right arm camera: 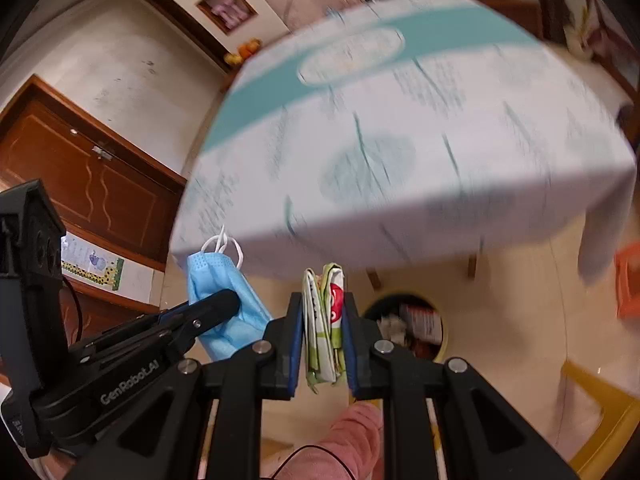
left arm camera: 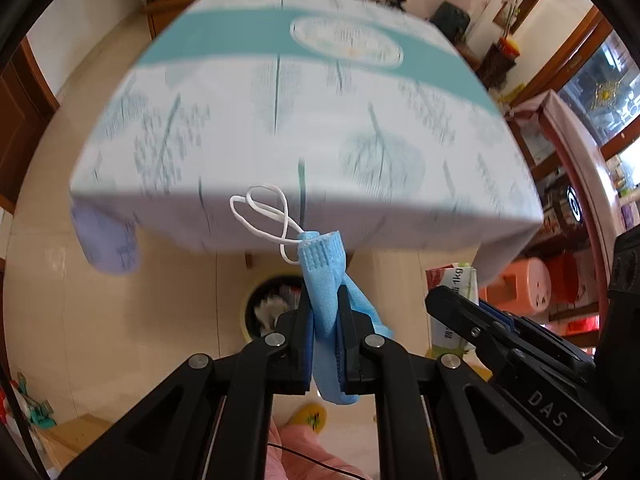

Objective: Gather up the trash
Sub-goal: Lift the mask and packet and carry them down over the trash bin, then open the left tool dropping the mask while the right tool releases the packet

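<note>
My left gripper is shut on a crumpled blue face mask with white ear loops, held in the air in front of the table edge. It also shows in the right wrist view. My right gripper is shut on a folded white, green and red wrapper, which shows at the right of the left wrist view. A round trash bin with trash inside stands on the floor under the table edge; in the right wrist view the bin is just right of my gripper.
A table under a white and teal patterned cloth fills the middle. An orange plastic stool stands at the right. A brown wooden door is at the left. A yellow chair sits at the lower right.
</note>
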`<control>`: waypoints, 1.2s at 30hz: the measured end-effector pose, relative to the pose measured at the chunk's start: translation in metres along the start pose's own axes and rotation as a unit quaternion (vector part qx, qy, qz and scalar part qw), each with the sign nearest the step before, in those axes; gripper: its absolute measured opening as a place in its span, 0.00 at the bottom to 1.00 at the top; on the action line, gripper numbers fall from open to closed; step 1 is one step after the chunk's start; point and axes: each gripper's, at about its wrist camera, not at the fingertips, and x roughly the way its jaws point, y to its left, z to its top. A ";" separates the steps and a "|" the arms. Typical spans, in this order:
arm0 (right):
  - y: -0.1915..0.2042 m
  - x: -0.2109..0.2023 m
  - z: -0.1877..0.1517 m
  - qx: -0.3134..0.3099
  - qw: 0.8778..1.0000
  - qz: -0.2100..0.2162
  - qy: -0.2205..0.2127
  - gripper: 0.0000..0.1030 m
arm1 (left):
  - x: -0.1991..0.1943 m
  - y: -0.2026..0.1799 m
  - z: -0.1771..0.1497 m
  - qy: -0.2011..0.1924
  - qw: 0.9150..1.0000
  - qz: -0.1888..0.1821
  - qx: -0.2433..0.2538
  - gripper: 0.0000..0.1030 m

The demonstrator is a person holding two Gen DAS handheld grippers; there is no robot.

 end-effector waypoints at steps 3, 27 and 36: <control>-0.018 0.026 -0.019 0.023 1.000 -0.007 0.019 0.17 | 0.026 0.008 -0.018 0.022 1.000 -0.005 0.001 0.07; -0.181 0.307 -0.125 0.190 0.977 -0.042 0.090 0.49 | 0.311 0.090 -0.086 0.098 0.994 -0.005 0.050 0.47; -0.176 0.303 -0.118 0.172 0.981 -0.051 0.078 0.59 | 0.310 0.102 -0.083 0.080 0.996 0.006 0.040 0.56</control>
